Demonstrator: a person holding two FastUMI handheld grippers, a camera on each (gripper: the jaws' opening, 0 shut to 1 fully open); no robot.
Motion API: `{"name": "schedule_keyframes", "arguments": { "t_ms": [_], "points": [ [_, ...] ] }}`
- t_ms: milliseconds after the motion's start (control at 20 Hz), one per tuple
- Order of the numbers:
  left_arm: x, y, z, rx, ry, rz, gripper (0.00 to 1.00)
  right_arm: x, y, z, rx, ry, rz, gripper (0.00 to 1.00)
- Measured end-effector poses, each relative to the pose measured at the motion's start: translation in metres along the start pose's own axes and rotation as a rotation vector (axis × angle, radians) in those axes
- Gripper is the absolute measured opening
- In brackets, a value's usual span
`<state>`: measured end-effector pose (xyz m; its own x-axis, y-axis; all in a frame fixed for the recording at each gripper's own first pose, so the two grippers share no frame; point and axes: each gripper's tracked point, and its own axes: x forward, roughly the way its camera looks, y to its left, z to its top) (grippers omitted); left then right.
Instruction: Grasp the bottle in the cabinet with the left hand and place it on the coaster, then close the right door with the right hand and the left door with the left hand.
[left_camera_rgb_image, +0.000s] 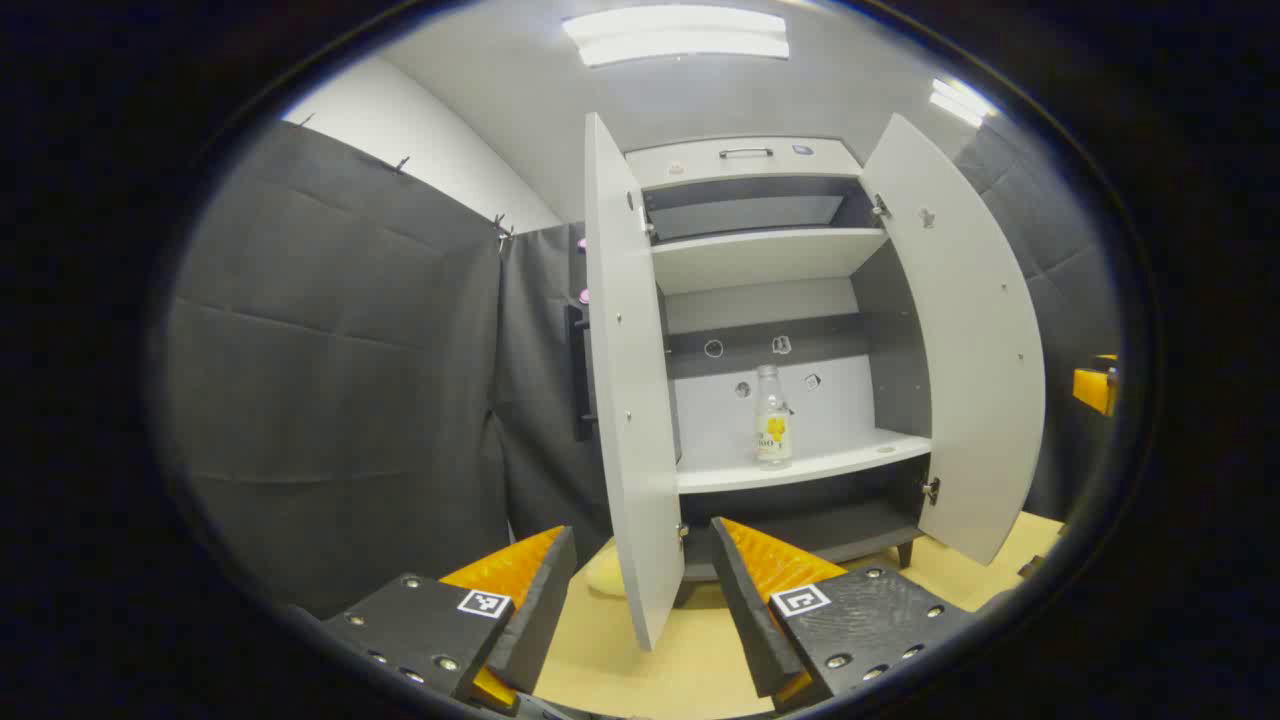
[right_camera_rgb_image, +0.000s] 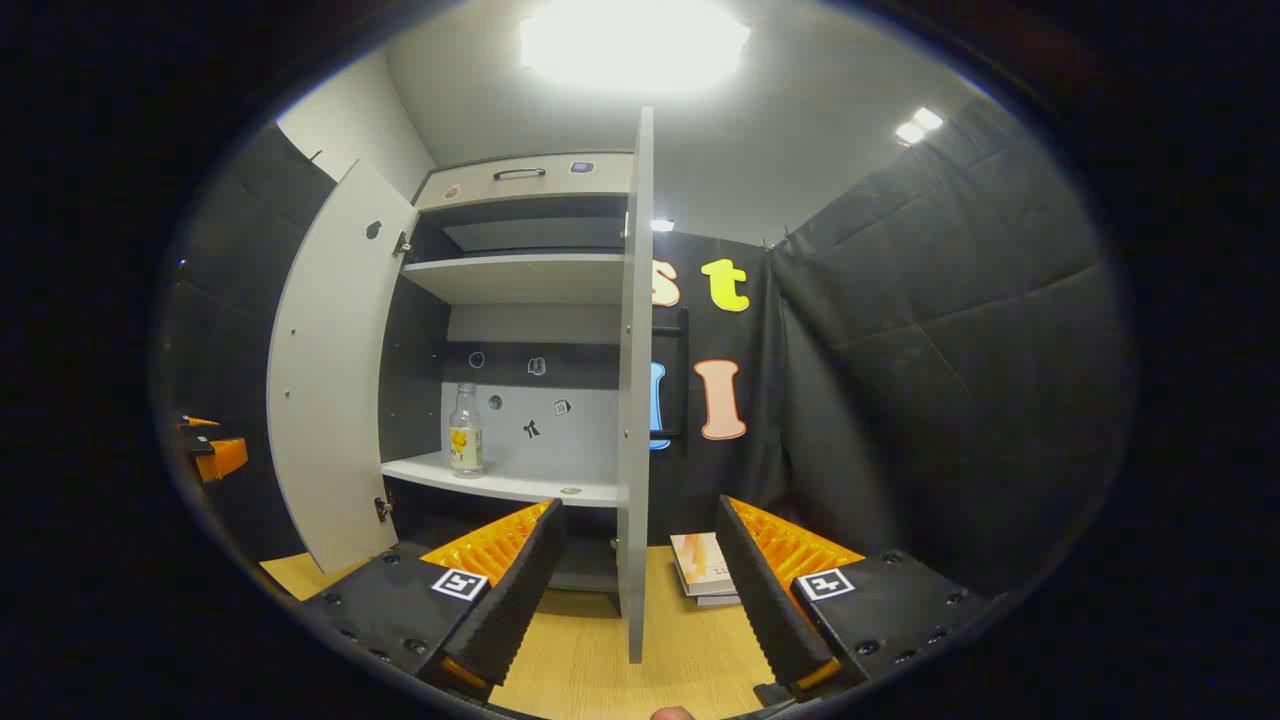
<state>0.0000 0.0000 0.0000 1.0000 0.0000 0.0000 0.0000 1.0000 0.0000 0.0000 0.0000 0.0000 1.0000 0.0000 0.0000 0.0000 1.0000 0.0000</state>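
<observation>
While shelved, bottle (left_camera_rgb_image: 772, 416) faces left claw (left_camera_rgb_image: 640, 600).

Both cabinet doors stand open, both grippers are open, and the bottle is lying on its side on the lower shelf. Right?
Not quite: the bottle stands upright on the lower shelf, as the left gripper view shows. The rest holds.

Both views face open cabinet (left_camera_rgb_image: 760, 260) (shared) from left and right, well back.

bottle (left_camera_rgb_image: 773, 415) - clear, upright, on cabinet shelf | both doors (left_camera_rgb_image: 625, 380) - open
</observation>
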Motion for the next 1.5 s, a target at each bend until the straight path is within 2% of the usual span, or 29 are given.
{"name": "schedule_keyframes", "arguments": {
  "t_ms": [50, 500, 1050, 1300, 1500],
  "points": [
    [-0.001, 0.001, 0.002, 0.006, -0.002, -0.001, 0.8, -0.001, 0.0, 0.002, -0.001, 0.0, -0.002, 0.94],
    [-0.012, 0.005, 0.008, 0.005, -0.015, 0.001, 0.8, -0.01, -0.004, 0.003, 0.003, 0.011, -0.004, 0.96],
    [-0.017, 0.004, 0.012, 0.008, -0.02, 0.006, 0.8, -0.014, -0.006, 0.002, 0.003, 0.015, -0.004, 0.94],
    [-0.013, -0.016, 0.016, 0.001, -0.018, -0.01, 0.8, -0.012, -0.02, -0.004, -0.005, 0.025, 0.003, 0.96],
    [-0.007, -0.052, 0.029, 0.002, -0.023, -0.037, 0.78, -0.012, -0.042, -0.01, 0.008, 0.032, 0.011, 0.95]
  ]
}}
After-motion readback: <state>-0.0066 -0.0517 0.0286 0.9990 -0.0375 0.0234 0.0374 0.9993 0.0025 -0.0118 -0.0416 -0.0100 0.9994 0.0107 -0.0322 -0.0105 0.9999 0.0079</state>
